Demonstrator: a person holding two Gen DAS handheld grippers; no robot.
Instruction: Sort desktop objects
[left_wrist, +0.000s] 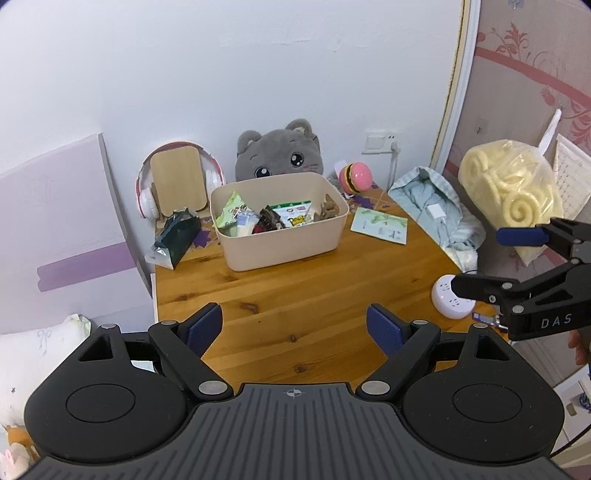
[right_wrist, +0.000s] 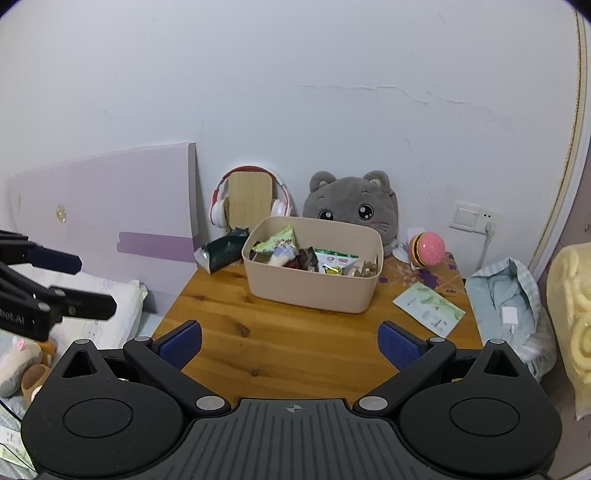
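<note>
Bin (left_wrist: 280, 251) holds snack packets (left_wrist: 236, 218).

- A grey cat plush (left_wrist: 277, 152) leans on the wall behind my surface.
- Pink-and-white headphones (left_wrist: 147, 192) hang around a wooden stand (left_wrist: 179, 181).
- A white round power strip (left_wrist: 448, 301) sits at the right edge.
- A bag of yellow foam rolls (left_wrist: 511, 184) hangs beside it.

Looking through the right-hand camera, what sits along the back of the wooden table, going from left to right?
Dark green packet → headphones on a wooden stand → beige box of snacks → burger-shaped toy → pale green leaflet.
</note>
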